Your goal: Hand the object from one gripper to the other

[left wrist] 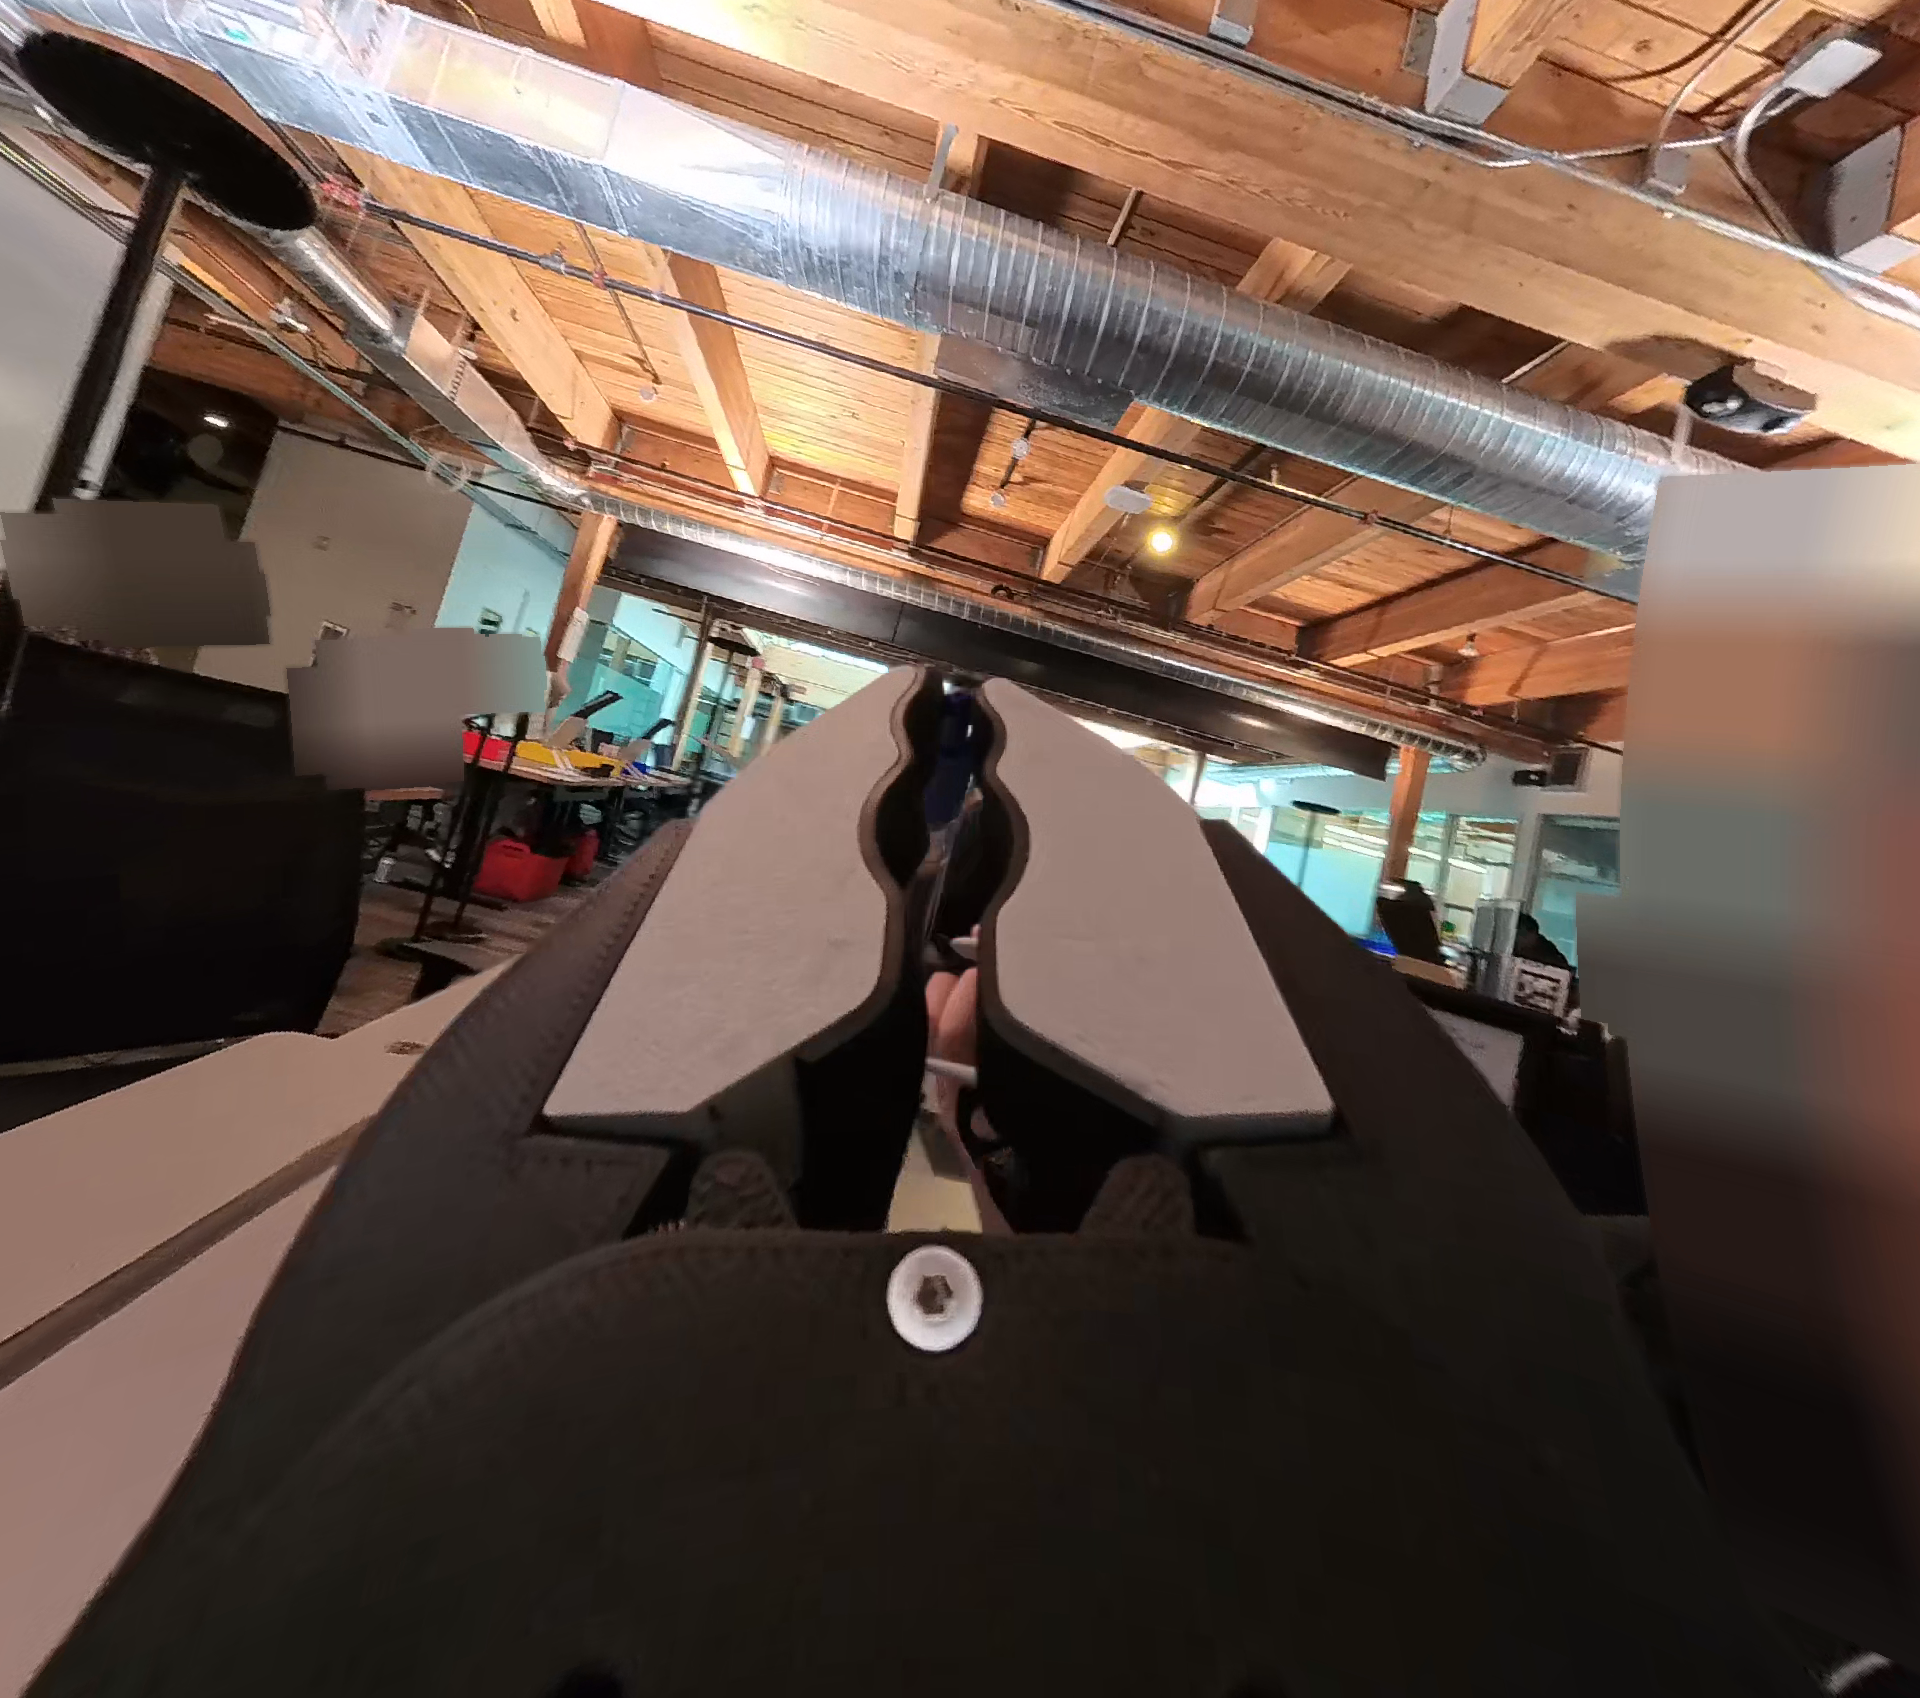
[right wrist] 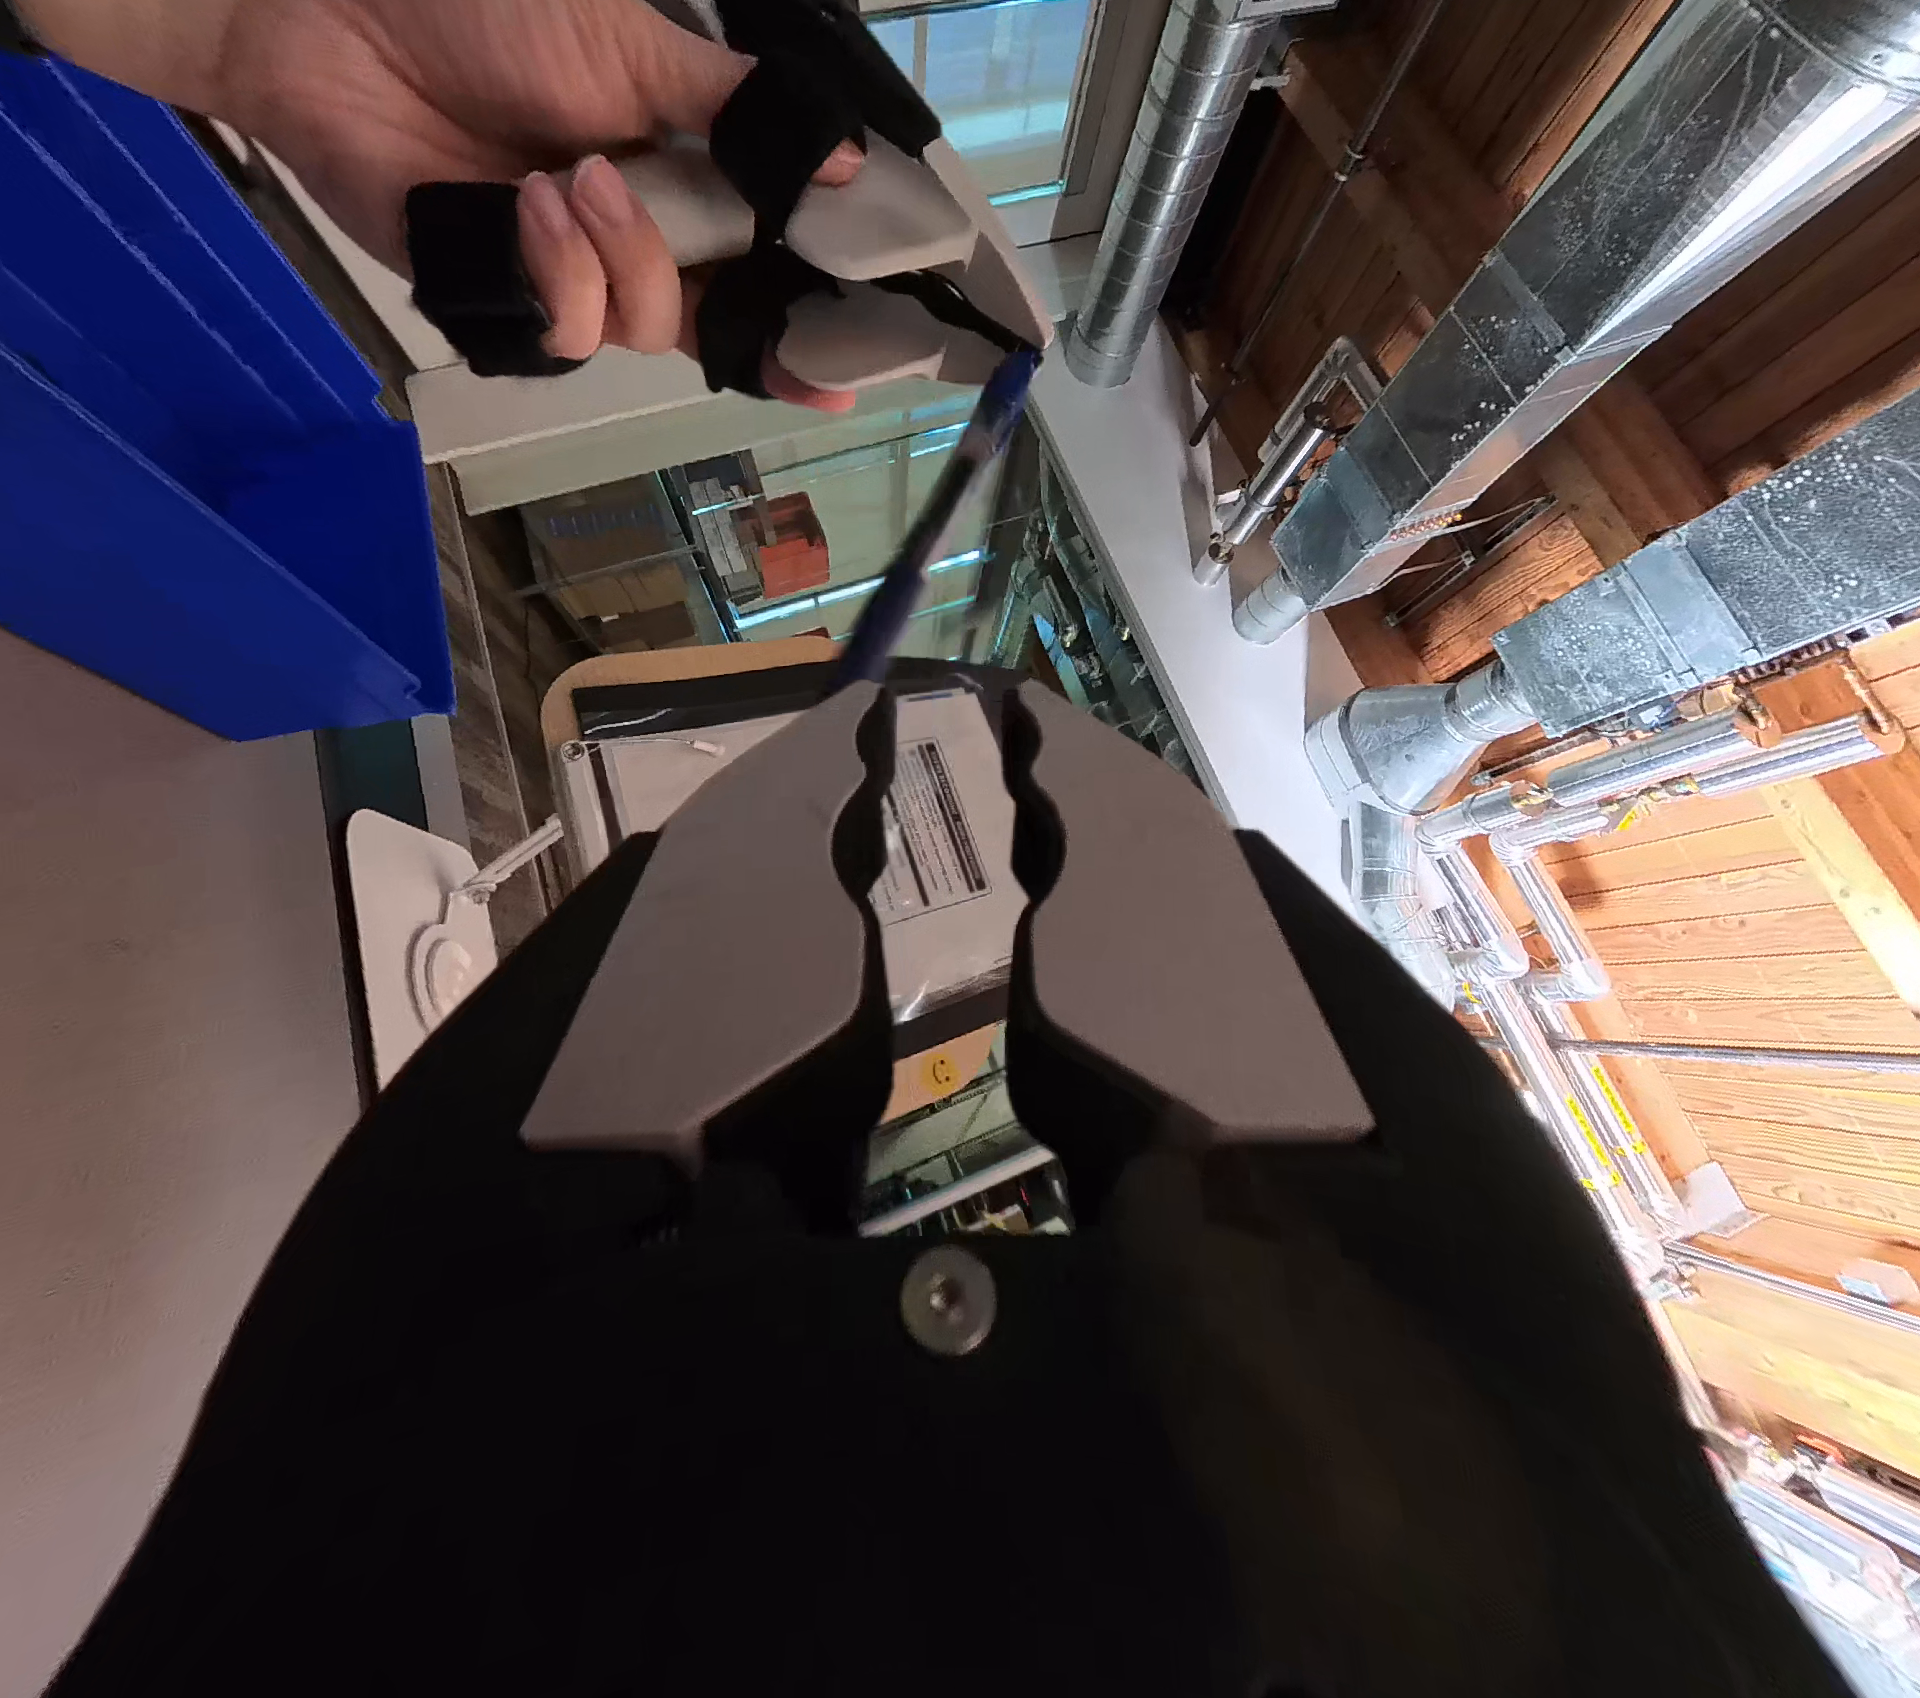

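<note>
Pen (right wrist: pixel 940 505) — tip-pinched in left claw (right wrist: pixel 1023 344)

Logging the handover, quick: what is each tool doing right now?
Left tool: shut on the slim blue-capped pen, gripping its tip end.
Right tool: open, the pen's other end at its fingertips, not clamped.

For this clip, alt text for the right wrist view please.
A blue pen spans between two grippers: the left gripper, held in a hand, pinches its far end, while the right gripper, open, reaches its near end. A blue bin sits left.
</note>
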